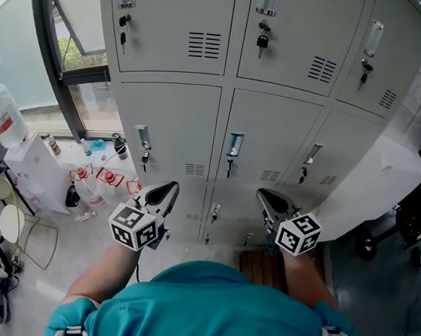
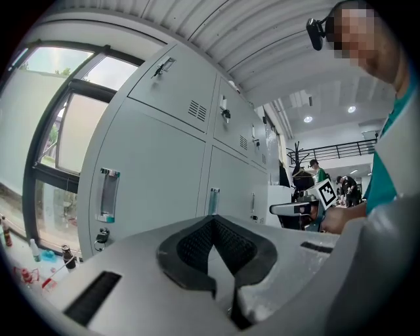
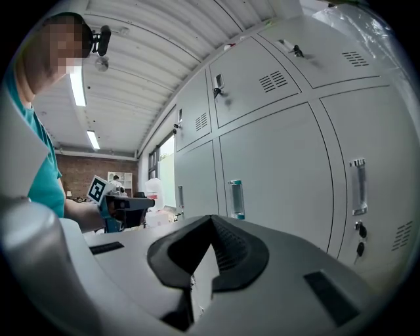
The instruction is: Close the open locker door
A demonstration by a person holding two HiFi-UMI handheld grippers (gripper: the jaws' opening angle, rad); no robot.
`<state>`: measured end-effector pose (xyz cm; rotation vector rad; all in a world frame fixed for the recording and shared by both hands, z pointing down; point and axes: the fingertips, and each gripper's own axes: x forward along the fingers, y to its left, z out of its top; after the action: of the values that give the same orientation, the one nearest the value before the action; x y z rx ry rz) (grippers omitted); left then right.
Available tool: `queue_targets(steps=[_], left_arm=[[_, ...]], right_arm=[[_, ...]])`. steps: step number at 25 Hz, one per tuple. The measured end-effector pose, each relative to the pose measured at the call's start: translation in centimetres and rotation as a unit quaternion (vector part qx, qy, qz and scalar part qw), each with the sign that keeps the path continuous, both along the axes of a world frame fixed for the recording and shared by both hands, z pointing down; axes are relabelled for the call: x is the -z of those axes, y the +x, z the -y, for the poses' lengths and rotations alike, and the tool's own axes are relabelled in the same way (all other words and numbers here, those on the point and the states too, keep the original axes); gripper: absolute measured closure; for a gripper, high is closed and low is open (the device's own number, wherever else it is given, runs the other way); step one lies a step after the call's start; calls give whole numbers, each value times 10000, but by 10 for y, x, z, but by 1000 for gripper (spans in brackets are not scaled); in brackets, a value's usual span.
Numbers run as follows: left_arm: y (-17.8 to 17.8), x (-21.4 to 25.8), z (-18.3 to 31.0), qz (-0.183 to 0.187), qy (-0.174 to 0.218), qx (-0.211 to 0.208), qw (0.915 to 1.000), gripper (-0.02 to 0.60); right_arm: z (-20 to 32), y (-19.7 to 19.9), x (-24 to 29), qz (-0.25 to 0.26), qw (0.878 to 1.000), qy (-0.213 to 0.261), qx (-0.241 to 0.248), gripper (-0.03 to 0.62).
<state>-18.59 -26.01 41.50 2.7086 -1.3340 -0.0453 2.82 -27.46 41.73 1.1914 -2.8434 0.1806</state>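
Seen from the head view, the person faces a bank of grey lockers (image 1: 271,139) with tongs held out level in each hand. The left tongs (image 1: 171,187) and the right tongs (image 1: 260,194) each come to a closed point with nothing in them. They are well apart from one another and clear of the locker fronts.

Only this view shows the whole of the pale panel (image 1: 372,184) standing out from the right-hand column. It looks like the open door, though its hinge edge and the compartment behind it cannot be made out. The window (image 1: 67,58) at the left, the bottles (image 1: 97,184) low beside it and the keys (image 1: 262,42) hanging in the upper locks also show plainly only here. The bottom row of lockers is mostly hidden behind the tongs and the teal shirt (image 1: 207,308).

The left gripper view looks slantwise along the locker fronts. Its jaws are pressed together and empty, and every door near them sits flush and shut. Far down the row, what may be the same pale panel sticks out, half covered by the right tongs and the hand that holds them. A few people (image 2: 315,172) stand small and indistinct beyond it.

The right gripper view looks the other way along the row. Its jaws are also together and empty. Only shut doors with upright handles (image 3: 236,198) show here, and the left tongs are held up in front of a distant brick wall (image 3: 72,172).
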Motion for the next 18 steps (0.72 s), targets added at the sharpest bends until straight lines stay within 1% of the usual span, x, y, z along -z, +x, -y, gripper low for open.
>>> queue_targets(steps=[7,18], left_arm=[[1,1,-7,-72,-38,-11,10000,578],[2,3,-13,-78,-21,-1,10000,578]], right_arm=[[-9,1,9,245,9997,-27,4,595],[-14,-4,7,342,9993,-48,114,595]])
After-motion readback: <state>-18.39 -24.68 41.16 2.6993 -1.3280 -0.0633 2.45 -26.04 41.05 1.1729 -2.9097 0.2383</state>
